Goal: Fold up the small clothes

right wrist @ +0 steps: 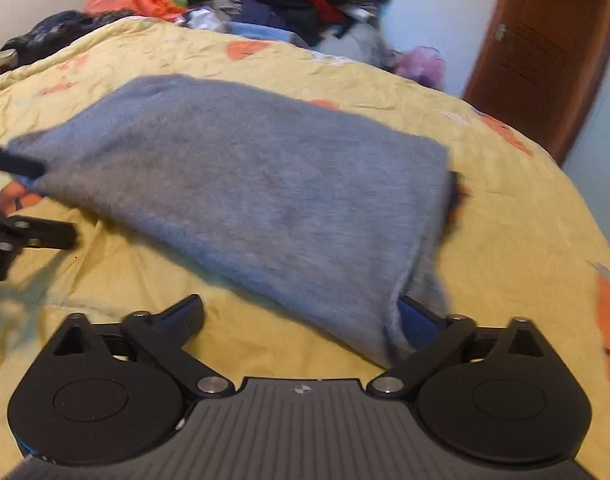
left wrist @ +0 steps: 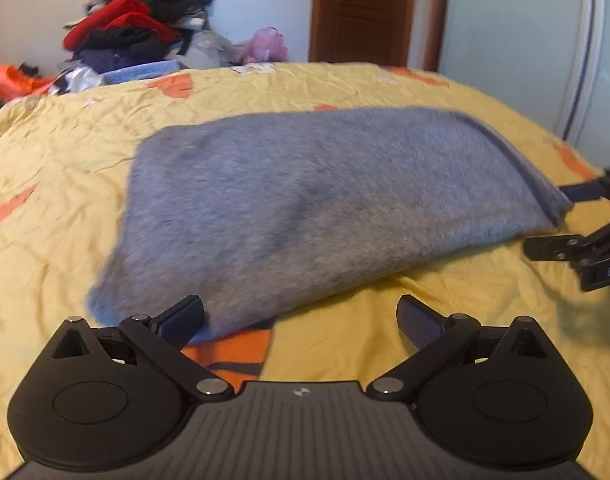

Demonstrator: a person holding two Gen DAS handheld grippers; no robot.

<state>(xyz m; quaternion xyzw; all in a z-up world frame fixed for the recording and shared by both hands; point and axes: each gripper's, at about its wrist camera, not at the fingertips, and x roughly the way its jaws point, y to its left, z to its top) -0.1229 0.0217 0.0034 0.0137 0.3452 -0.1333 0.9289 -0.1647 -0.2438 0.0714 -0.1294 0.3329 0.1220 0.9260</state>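
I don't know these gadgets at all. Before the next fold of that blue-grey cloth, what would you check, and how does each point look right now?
1. Left gripper open: ok, jaws wide apart.
2. Right gripper open: ok, jaws wide, no pinch.
3. Blue-grey cloth lying folded flat on the yellow bedsheet: ok.
4. Near corners free: not ok, cloth drapes against one finger of each gripper.
5. Edges lined up: cannot tell, pictures blurred.
6. Clothes pile clear of the cloth: ok.
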